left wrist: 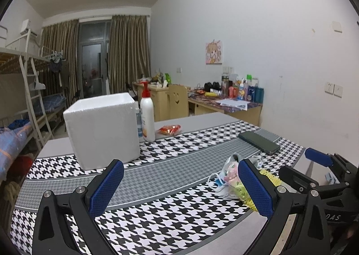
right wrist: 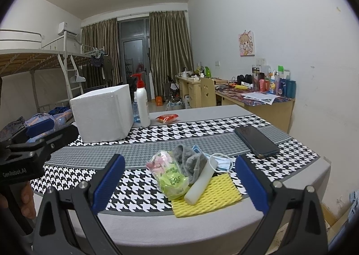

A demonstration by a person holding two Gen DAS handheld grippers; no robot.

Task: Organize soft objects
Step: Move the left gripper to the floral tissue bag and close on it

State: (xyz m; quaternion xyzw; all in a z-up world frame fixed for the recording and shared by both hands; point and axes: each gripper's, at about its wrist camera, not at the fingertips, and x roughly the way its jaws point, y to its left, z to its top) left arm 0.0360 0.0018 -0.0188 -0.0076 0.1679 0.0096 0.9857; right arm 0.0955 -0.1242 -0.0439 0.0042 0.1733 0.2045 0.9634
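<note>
A small pile of soft things lies near the table's front edge: a clear bag of pink and green sweets [right wrist: 168, 172], a grey cloth [right wrist: 190, 160], a white foam tube [right wrist: 200, 183], a blue face mask [right wrist: 221, 163] and a yellow foam net [right wrist: 208, 194]. My right gripper [right wrist: 180, 184] stands open just in front of the pile, one finger on each side. My left gripper [left wrist: 179, 187] is open too, with nothing between its fingers and the pile [left wrist: 231, 178] by its right finger. A white foam box [left wrist: 103, 129] stands at the back left.
A dark phone [right wrist: 255, 140] lies right of the pile. A white pump bottle [right wrist: 142, 102] and a red snack packet [right wrist: 167, 118] sit beside the foam box [right wrist: 103, 113]. The table [right wrist: 202, 232] wears a houndstooth cloth. Bunk beds stand left, desks right.
</note>
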